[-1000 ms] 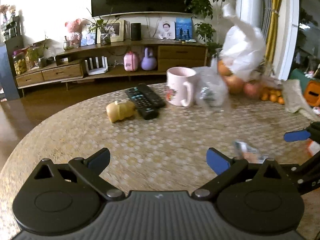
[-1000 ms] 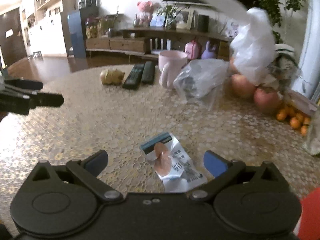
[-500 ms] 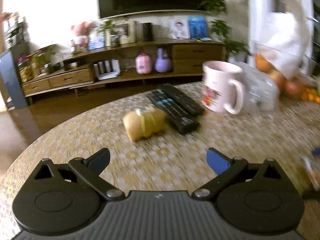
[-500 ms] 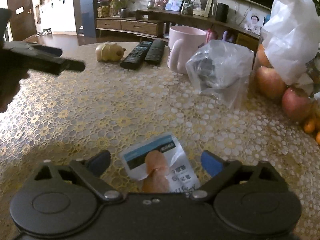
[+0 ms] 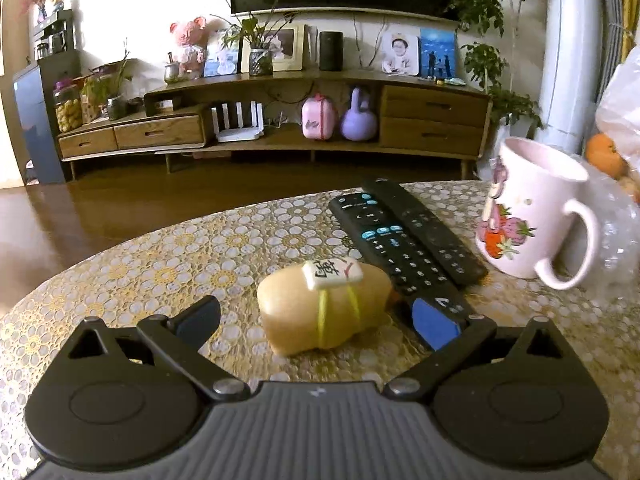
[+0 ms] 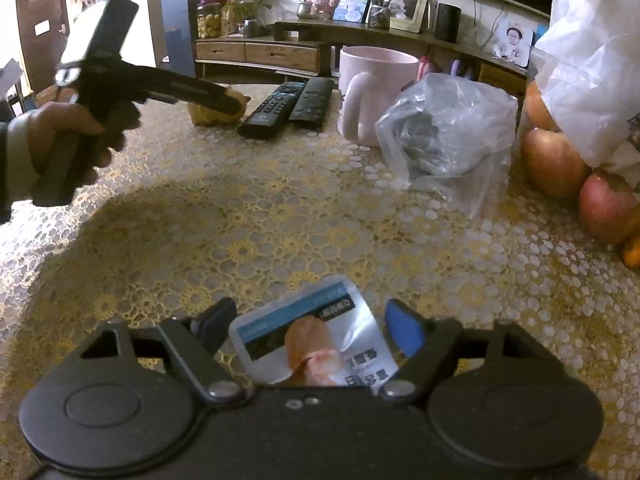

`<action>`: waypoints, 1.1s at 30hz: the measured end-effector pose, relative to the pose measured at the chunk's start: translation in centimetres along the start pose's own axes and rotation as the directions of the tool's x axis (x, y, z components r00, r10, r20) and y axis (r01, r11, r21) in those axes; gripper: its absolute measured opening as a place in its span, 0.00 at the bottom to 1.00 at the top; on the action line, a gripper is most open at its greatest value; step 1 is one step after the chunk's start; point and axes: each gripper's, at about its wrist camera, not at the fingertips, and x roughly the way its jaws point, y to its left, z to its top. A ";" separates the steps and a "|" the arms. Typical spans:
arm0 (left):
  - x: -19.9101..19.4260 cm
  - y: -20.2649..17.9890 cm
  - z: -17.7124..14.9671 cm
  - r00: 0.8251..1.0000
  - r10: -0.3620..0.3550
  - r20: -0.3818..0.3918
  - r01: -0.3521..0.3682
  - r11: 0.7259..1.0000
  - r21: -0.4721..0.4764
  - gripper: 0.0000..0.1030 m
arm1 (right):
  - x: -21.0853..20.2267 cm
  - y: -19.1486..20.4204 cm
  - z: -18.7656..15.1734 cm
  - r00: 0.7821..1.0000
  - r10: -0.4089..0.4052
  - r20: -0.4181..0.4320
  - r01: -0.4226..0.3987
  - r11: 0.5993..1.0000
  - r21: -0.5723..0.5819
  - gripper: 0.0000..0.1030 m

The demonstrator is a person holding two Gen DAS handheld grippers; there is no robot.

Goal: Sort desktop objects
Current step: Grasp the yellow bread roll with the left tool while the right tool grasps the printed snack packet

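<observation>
A yellow squishy toy (image 5: 325, 309) with a white tile on top lies on the table between the fingers of my open left gripper (image 5: 316, 320), not gripped. It shows in the right wrist view (image 6: 212, 114) behind the left gripper's finger (image 6: 188, 90). A white and blue snack packet (image 6: 316, 344) lies between the fingers of my open right gripper (image 6: 310, 330). Two black remotes (image 5: 404, 240) lie side by side just right of the toy. A pink mug (image 5: 532, 208) stands beyond them.
A clear plastic bag (image 6: 448, 136) with something grey sits right of the mug. Apples (image 6: 552, 160), oranges and a white plastic bag (image 6: 592, 52) crowd the table's right side. The table edge (image 5: 120, 248) curves past the toy. A TV cabinet stands beyond.
My left gripper moved left and forward until the yellow toy sits between its fingers. My right gripper moved forward over the snack packet and narrowed around it.
</observation>
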 end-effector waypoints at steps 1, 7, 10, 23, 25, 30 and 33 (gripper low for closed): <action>0.3 0.0 0.0 1.000 -0.005 0.000 0.005 1.000 0.001 1.00 | 0.0 0.0 0.0 1.000 0.002 0.002 -0.002 1.000 0.002 0.75; 1.0 -0.4 0.0 1.000 -0.024 0.008 0.024 1.000 -0.008 0.82 | 0.0 0.0 0.0 1.000 0.000 0.020 0.000 1.000 -0.001 0.67; 1.0 -0.3 0.1 1.000 -0.026 0.005 0.026 0.999 -0.028 0.77 | 0.0 0.2 0.0 0.999 -0.014 0.031 0.014 1.000 -0.005 0.61; -2.3 -0.4 -0.5 0.999 -0.041 0.032 0.043 0.998 -0.035 0.68 | -2.5 0.7 0.1 0.996 -0.067 0.056 0.067 0.998 0.004 0.35; -3.5 -0.5 -0.6 0.998 -0.053 0.033 0.053 0.998 -0.027 0.68 | -3.2 0.7 -0.1 0.995 -0.072 0.063 0.071 0.997 0.010 0.34; -7.4 -0.9 -1.0 0.997 -0.065 0.040 0.065 0.998 -0.002 0.68 | -5.3 1.0 -0.4 0.994 -0.074 0.081 0.071 0.997 0.033 0.33; -10.2 -1.3 -1.5 0.997 -0.074 0.036 0.074 0.997 -0.002 0.68 | -6.9 1.0 -0.8 0.993 -0.074 0.096 0.068 0.996 0.061 0.33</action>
